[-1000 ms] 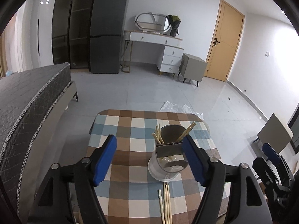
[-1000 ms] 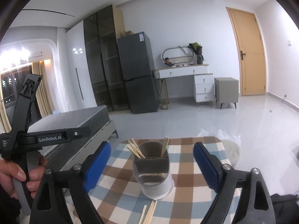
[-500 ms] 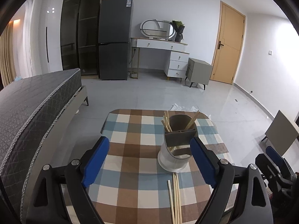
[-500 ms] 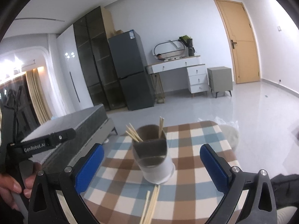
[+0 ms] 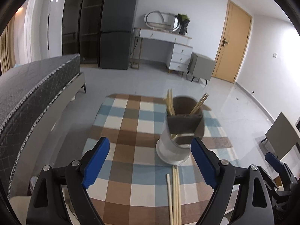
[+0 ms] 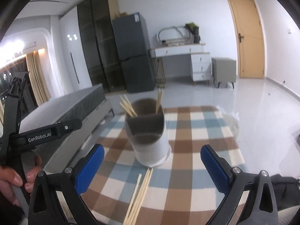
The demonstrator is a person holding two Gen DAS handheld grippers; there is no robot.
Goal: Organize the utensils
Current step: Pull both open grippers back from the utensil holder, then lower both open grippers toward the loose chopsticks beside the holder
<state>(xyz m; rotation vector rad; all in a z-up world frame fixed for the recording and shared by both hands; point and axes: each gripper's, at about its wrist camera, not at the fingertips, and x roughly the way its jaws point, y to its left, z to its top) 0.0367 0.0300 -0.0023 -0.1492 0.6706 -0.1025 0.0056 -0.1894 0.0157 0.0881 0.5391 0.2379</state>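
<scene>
A white and grey utensil holder (image 5: 181, 131) stands on the checked table (image 5: 135, 150) with several chopsticks upright in it; it also shows in the right wrist view (image 6: 150, 133). Several loose chopsticks (image 5: 174, 193) lie flat on the cloth in front of it, seen too in the right wrist view (image 6: 139, 195). My left gripper (image 5: 150, 161) is open and empty, above the near part of the table. My right gripper (image 6: 151, 165) is open and empty, just in front of the holder. The left gripper's handle (image 6: 16, 131) shows at the left of the right wrist view.
A grey bed (image 5: 31, 93) runs along the left of the table. A fridge (image 5: 118, 30), a white dressing table (image 5: 165, 37), a bedside cabinet (image 5: 202, 67) and a door (image 5: 234, 43) stand at the far wall. A plastic bag (image 6: 230, 123) lies beyond the table.
Both grippers have drawn back and lowered a little, so the holder sits higher in each view. Both stay open and empty. The holder and chopsticks have not moved.
</scene>
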